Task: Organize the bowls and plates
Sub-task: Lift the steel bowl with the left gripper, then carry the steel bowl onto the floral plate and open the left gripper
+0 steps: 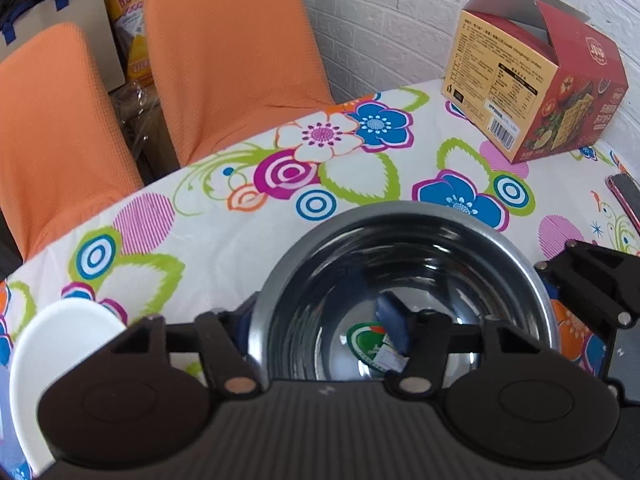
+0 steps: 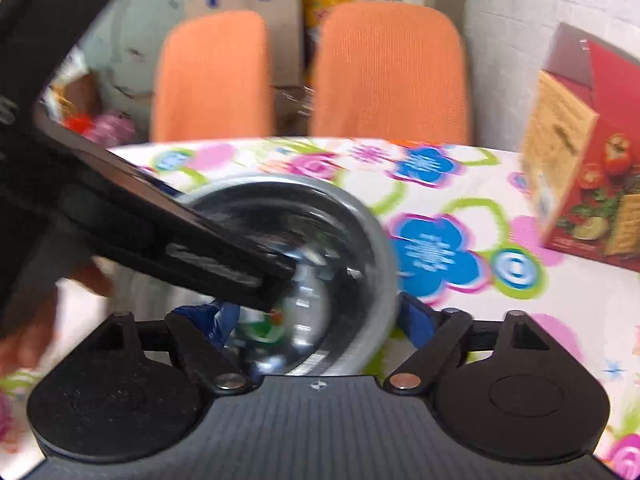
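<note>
Bright, even daylight in both views. Left wrist view sharp; steel bowl (image 1: 404,292) shows dark reflections and small glints. Right wrist view motion-blurred throughout, cloth pattern smeared. Fisheye bends chair backs (image 1: 232,52) and worktop (image 1: 224,224) edge; corners at 11 and 1 o'clock vignetted.

steel bowl (image 1: 404,280) central, cracker box (image 1: 536,84) beyond

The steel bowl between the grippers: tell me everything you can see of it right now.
The steel bowl is round, shiny metal with a rolled rim and a dark, mirror-like inside, standing upright on the flowered tablecloth. A green and white sticker shows at its bottom. It holds nothing else. The left gripper straddles its near rim, one blue finger pad inside the bowl. The right gripper straddles the rim at another spot. Whether either grips it cannot be told. A white plate lies beside it.
</note>
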Available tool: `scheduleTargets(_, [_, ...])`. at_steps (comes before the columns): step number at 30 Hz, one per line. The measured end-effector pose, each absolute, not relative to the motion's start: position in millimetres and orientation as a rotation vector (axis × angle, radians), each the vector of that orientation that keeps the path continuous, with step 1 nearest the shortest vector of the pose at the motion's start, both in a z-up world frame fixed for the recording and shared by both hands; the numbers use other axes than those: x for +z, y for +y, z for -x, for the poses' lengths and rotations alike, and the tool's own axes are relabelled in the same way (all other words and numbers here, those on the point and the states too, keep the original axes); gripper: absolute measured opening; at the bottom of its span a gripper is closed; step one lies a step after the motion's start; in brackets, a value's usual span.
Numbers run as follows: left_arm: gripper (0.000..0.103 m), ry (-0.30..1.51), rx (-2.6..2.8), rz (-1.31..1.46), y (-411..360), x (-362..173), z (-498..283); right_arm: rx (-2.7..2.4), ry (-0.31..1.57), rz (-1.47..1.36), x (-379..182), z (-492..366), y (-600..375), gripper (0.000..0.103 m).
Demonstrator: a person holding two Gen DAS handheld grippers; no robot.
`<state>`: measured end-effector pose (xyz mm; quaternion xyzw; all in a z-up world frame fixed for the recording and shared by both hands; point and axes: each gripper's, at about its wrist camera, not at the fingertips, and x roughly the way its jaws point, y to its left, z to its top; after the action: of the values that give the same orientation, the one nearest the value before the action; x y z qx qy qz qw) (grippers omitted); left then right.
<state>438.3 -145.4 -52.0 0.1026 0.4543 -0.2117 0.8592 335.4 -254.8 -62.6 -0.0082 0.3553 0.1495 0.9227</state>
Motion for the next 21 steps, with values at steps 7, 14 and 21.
scheduleTargets(7, [0.05,0.956,-0.419,-0.205,-142,-49,-437,0.294,0.713,0.121,-63,-328,-246,0.047])
scheduleTargets(14, [0.047,0.913,-0.441,-0.187,-139,-15,-422,0.307,0.682,0.068,-50,-317,-251,0.045])
scheduleTargets(21, [0.045,0.934,-0.434,-0.18,-127,-7,-372,0.322,0.641,0.075,-26,-293,-245,0.045])
